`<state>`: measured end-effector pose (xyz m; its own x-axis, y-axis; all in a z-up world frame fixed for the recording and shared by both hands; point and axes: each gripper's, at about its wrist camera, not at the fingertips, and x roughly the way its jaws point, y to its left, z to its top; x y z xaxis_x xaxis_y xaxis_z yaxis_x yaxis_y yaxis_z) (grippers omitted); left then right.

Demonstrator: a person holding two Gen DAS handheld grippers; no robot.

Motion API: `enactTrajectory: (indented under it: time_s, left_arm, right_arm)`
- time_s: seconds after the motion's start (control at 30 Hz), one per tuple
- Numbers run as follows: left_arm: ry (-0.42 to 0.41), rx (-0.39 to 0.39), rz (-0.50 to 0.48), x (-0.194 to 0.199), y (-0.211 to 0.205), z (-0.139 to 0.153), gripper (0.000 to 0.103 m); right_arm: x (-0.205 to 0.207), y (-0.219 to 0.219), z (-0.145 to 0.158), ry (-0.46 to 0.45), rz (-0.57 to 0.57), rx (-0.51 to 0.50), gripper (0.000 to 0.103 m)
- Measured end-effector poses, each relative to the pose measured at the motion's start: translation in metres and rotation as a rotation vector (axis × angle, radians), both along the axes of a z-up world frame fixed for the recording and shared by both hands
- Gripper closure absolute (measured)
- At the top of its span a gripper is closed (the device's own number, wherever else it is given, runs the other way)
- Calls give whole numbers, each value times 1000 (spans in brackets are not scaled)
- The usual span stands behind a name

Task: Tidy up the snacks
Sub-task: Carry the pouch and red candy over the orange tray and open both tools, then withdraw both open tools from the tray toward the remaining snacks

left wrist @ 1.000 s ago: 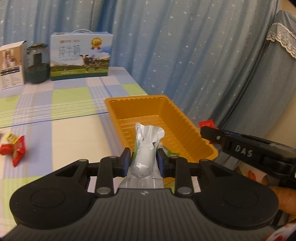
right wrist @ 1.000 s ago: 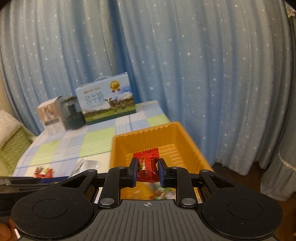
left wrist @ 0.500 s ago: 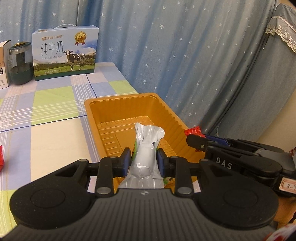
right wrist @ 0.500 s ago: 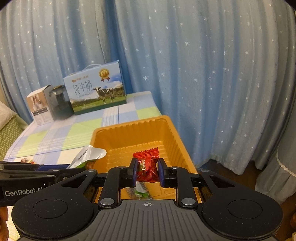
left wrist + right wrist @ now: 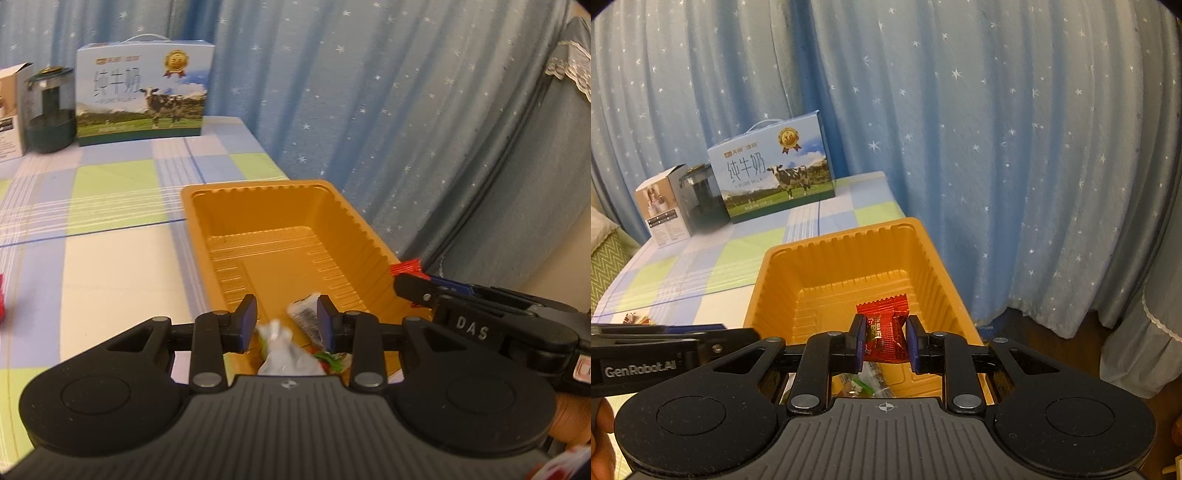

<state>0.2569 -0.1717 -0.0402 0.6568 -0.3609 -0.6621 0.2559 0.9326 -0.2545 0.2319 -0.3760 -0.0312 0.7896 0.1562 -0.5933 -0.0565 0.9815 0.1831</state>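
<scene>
Your left tool has just been opening; the silver packet sits loose between its jaws, over the orange tray on the desk. Your right tool grips a red candy above that tray.

A checked table and what sits on it

The table, under a blue, green and white cloth, bears an orange tray at centre frame, a milk carton box at upper left, a dark green jar and a small white box beside it.
</scene>
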Motion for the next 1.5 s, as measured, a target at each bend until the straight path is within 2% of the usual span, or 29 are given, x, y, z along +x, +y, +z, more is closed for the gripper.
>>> enactTrajectory:
  time_s: [0.53, 0.6, 0.67, 0.7, 0.73, 0.8, 1.1, 1.13, 1.2, 1.5]
  left_arm:
    - [-3, 1, 27, -7, 17, 3, 71]
    - [-4, 2, 28, -7, 18, 3, 71]
    - [-5, 3, 30, -7, 20, 2, 70]
    - [-4, 4, 34, -8, 21, 2, 69]
    - [-2, 6, 40, -9, 22, 2, 68]
    - [1, 11, 48, -10, 25, 2, 66]
    - [13, 17, 86, -27, 45, 3, 58]
    - [14, 15, 93, -30, 48, 4, 54]
    - [7, 9, 107, -37, 54, 7, 46]
    - [-21, 23, 169, -73, 83, 24, 38]
  right_arm:
    - [2, 12, 2, 4, 25, 21, 80]
    - [4, 11, 3, 8, 28, 44, 80]
    - [7, 6, 3, 9, 37, 119, 80]
    - [9, 4, 3, 15, 36, 151, 74]
    - [9, 2, 3, 17, 23, 160, 59]
    - [8, 0, 6, -1, 10, 166, 45]
    - [-10, -11, 11, 25, -36, 176, 45]
    - [-13, -12, 12, 27, -39, 177, 45]
    - [-18, -10, 16, 30, -30, 171, 45]
    - [-45, 15, 36, 28, 17, 170, 45]
